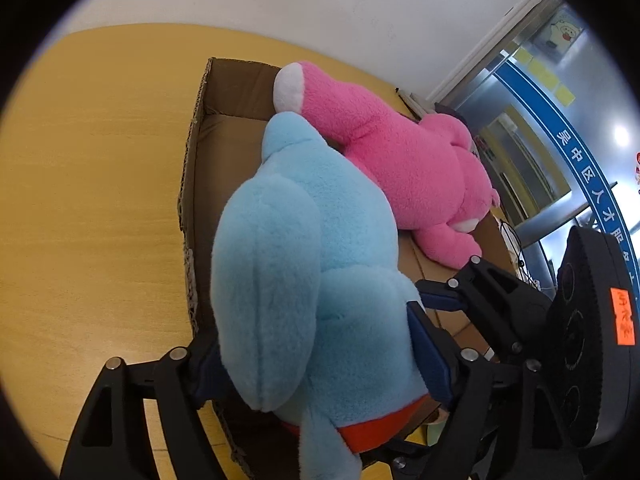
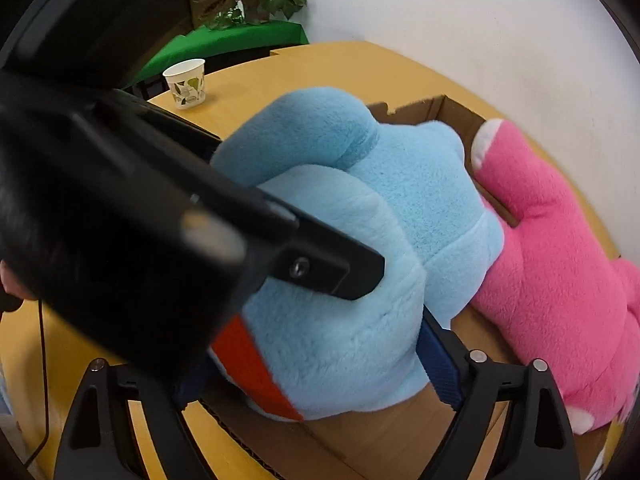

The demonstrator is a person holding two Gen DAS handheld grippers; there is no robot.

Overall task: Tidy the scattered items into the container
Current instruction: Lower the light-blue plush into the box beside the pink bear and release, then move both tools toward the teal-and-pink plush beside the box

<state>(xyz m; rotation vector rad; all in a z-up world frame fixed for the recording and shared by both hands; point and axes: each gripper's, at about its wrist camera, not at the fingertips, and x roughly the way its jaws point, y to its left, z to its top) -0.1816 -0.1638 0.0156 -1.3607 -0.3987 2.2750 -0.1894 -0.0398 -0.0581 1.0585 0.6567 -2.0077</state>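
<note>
A light blue plush toy with a red patch is held over an open cardboard box on a yellow wooden table. My left gripper is shut on it from both sides. My right gripper is shut on the same blue plush too. A pink plush toy lies inside the box beside the blue one; it also shows in the right wrist view. The other gripper's black body crosses the right wrist view.
The table stretches left of the box. A paper cup stands at the table's far edge, near a green cloth and a plant. A white wall is behind; a glass door is at right.
</note>
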